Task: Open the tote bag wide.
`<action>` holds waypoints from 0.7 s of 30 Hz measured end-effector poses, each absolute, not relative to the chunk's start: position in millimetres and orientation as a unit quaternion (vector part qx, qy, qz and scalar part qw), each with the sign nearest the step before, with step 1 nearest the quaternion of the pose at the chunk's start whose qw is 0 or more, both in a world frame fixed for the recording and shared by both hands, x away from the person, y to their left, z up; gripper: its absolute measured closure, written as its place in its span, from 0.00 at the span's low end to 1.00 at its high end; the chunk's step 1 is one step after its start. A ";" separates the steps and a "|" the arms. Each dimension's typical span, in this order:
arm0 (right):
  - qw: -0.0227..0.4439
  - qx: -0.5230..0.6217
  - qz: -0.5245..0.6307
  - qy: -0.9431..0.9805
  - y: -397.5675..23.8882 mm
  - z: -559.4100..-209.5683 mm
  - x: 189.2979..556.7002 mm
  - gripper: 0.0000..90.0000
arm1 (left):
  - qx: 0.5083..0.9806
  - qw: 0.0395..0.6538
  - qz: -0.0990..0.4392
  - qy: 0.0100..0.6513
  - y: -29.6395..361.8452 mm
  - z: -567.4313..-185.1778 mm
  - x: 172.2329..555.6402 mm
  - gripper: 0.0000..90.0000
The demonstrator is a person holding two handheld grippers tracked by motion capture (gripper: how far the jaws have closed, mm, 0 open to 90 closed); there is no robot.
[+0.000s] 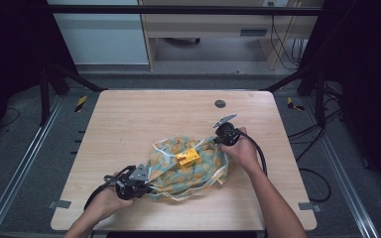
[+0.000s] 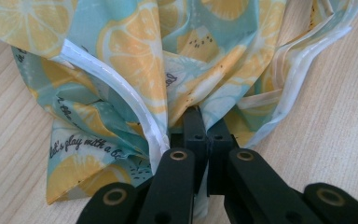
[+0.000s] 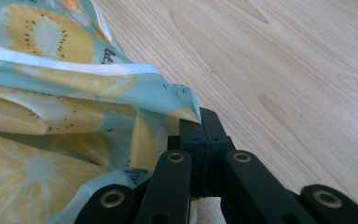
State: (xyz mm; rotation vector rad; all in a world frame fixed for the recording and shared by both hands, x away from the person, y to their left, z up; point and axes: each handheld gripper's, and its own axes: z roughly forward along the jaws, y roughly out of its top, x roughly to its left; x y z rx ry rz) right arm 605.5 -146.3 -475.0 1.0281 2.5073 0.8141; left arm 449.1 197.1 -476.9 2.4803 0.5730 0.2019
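Both claw tips buried in cloth (image 1: 188, 168) | yellow block (image 1: 187, 157) (unclear)

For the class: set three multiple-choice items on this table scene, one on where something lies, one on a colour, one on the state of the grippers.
1. Where does the small block lie?
A. on the cloth
B. on bare table by the far edge
C. on the floor

2. What colour is that block?
A. red
B. yellow
C. black

3. How do the two grippers stand?
A. both wide open above the table
B. one shut, one open
C. both shut on the cloth

Answers:
1 A: in the high view the block sits in the middle of the crumpled lemon-print cloth.
2 B: it shows yellow against the teal and yellow print.
3 C: the left gripper and the right gripper each have their jaws pressed together on a fold of cloth.
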 end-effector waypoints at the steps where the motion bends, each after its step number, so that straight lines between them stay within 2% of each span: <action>1: 0.155 0.359 0.284 0.875 -146.3 -475.3 605.2 1.00 | 0.929 0.293 0.074 0.216 197.6 -476.9 448.9 1.00; 4: 0.162 0.353 0.291 0.874 -146.6 -474.5 603.8 0.99 | 0.926 0.301 0.075 0.216 198.1 -475.4 447.5 0.99; 5: 0.166 0.351 0.298 0.872 -146.9 -473.7 603.0 0.95 | 0.921 0.313 0.073 0.222 198.0 -474.7 446.3 0.95; 7: 0.177 0.357 0.309 0.864 -149.0 -469.5 600.4 0.79 | 0.917 0.328 0.068 0.217 198.9 -470.9 443.7 0.84; 11: 0.191 0.356 0.329 0.854 -153.9 -458.3 594.0 0.61 | 0.909 0.351 0.087 0.207 199.9 -460.0 436.0 0.72; 15: 0.199 0.348 0.349 0.847 -156.0 -445.1 585.1 0.53 | 0.897 0.377 0.092 0.212 203.1 -450.9 432.0 0.67; 21: 0.204 0.339 0.370 0.841 -156.3 -432.0 577.1 0.47 | 0.883 0.404 0.100 0.216 206.1 -439.9 429.1 0.62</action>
